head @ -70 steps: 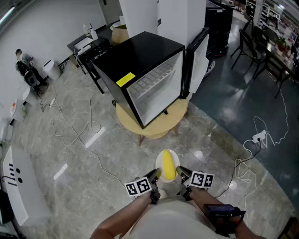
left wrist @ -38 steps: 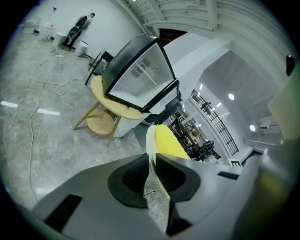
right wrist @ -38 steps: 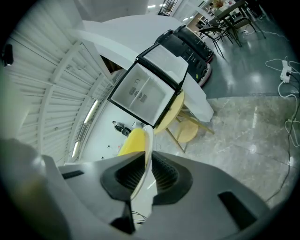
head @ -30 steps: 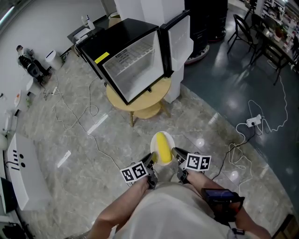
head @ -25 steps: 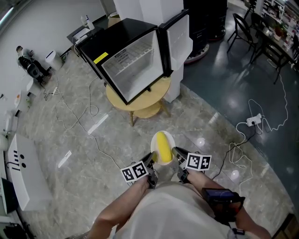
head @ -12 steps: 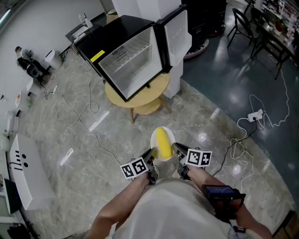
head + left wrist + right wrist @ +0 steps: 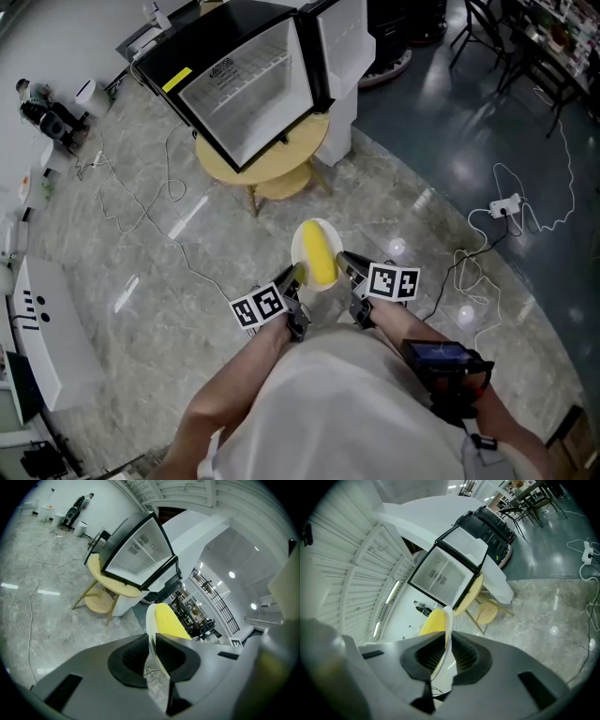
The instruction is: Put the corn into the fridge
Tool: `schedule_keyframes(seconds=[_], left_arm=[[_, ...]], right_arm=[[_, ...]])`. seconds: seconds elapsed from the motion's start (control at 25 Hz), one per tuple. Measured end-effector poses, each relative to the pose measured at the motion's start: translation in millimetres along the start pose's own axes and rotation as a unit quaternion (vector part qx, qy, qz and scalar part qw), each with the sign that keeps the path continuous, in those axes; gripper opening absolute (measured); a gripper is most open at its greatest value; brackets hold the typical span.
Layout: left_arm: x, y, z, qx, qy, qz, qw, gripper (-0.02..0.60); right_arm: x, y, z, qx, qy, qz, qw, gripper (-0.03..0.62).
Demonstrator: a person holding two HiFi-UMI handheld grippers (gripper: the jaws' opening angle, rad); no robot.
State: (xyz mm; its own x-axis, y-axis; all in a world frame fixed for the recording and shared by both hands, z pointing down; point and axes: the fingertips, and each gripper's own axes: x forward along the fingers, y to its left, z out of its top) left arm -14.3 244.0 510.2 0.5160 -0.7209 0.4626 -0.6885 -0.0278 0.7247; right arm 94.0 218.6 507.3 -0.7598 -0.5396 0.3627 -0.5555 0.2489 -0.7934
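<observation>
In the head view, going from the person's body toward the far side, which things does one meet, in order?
The plate carrying the corn → round wooden table → fridge with its door open.

A round wooden table [image 7: 284, 161] carries the fridge [image 7: 246, 86] (door open).

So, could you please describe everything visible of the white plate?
The plate is white, round and shallow; its material I cannot tell. It is held roughly level in the air, short of the open fridge. The left tongs pinch its rim on one side, the right tongs on the opposite side. One yellow corn cob lies on it.
</observation>
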Motion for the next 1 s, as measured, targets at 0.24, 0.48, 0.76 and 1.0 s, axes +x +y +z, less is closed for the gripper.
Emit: schedule_keyframes(seconds=[0.24,0.48,0.76,1.0], left_arm=[[6,-3,-8,0.003,0.008,-0.004,1.0000,0.051],[7,-9,-13,0.002,0.008,-0.005,1.0000,0.051],[6,-2,3,-0.003,0.010,-0.004,0.9999,0.051],[17,-1,11,0.001,0.012,-0.013,0.9998,0.051]], right_arm=[[-6,-9,-2,0.002,0.002,-0.009,1.000,0.043],[-13,-11,-2,0.003,0.004,-0.009,1.000,0.043],[1,-7,4,0.007,0.004,-0.011,1.000,0.043],[9,-12,12,0.008,0.001,-0.017,1.000,0.043]])
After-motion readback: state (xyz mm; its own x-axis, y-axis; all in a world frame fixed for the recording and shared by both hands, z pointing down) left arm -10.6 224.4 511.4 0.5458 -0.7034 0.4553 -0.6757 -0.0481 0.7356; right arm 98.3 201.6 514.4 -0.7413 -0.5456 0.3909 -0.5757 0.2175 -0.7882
